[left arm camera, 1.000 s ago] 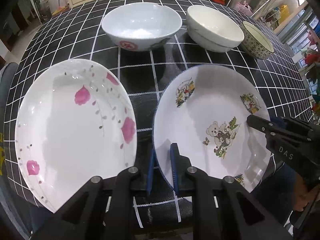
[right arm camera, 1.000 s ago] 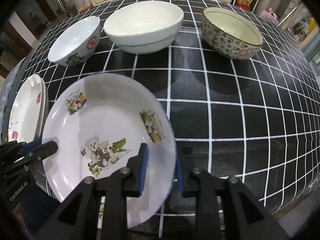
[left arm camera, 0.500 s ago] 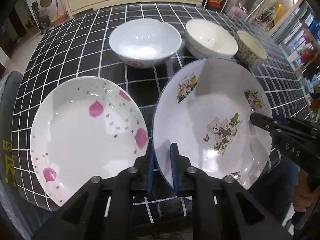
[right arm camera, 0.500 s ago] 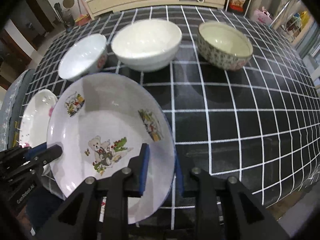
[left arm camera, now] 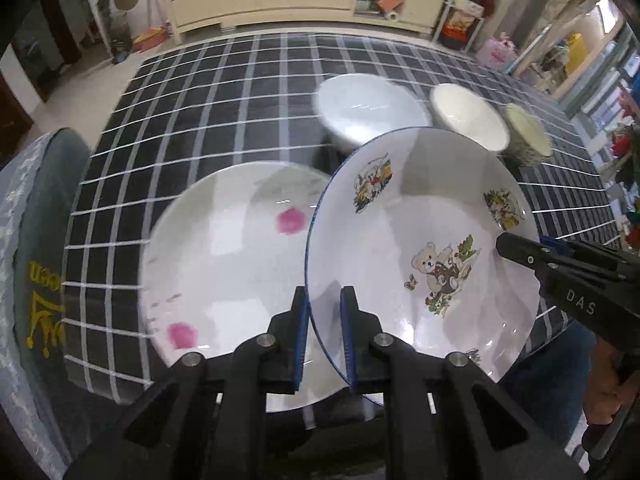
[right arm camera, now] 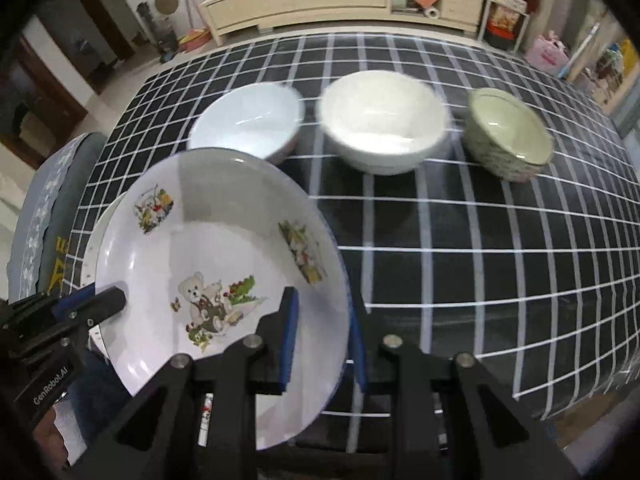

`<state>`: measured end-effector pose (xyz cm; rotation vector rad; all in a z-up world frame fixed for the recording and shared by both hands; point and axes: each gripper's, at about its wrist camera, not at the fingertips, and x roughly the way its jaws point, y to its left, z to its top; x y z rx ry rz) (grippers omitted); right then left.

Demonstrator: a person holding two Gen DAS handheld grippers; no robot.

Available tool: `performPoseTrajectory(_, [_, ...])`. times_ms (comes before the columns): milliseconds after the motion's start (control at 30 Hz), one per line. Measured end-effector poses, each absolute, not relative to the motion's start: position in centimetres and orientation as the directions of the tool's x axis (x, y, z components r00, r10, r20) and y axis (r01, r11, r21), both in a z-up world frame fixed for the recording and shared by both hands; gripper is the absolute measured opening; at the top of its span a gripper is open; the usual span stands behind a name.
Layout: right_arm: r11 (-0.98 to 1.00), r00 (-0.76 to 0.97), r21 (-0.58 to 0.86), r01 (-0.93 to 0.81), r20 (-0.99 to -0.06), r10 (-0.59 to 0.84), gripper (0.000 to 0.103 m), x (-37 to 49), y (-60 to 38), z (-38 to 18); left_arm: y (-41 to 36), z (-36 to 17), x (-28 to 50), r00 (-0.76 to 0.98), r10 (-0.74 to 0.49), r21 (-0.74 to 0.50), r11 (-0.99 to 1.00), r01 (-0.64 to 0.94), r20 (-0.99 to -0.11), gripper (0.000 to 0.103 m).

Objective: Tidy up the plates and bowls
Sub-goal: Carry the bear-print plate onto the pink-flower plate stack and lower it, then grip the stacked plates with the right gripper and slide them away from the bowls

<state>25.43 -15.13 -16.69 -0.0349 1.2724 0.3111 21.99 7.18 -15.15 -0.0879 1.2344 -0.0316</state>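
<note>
Only the left wrist view shows the rose plate [left arm camera: 224, 264] fully, flat on the counter [left arm camera: 192, 104]. The bear plate [left arm camera: 424, 248], white, blue-rimmed, hangs tilted above it, left gripper [left arm camera: 324, 332] and right gripper [right arm camera: 322, 336] jaws clamping opposite rims.
</note>
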Motion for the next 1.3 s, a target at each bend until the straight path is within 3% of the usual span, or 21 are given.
performPoseTrajectory(567, [0.909, 0.196, 0.129, -0.397, -0.955, 0.221, 0.028, 24.8, -3.6, -19.1, 16.7, -16.4, 19.2, 0.305, -0.011, -0.068, 0.982, -0.178, -0.952, 0.014])
performPoseTrajectory(733, [0.909, 0.231, 0.067, -0.411, -0.957, 0.175, 0.028, 25.0, -2.3, -19.4, 16.9, -17.3, 19.3, 0.298, -0.026, -0.08, 0.982, -0.17, -0.954, 0.014])
performPoseTrajectory(1300, [0.921, 0.183, 0.097, -0.377, -0.967, 0.177, 0.029, 26.4, -2.1, -21.0, 18.0, -18.4, 21.3, 0.3, -0.084, -0.145, 0.972, -0.186, -0.95, 0.014])
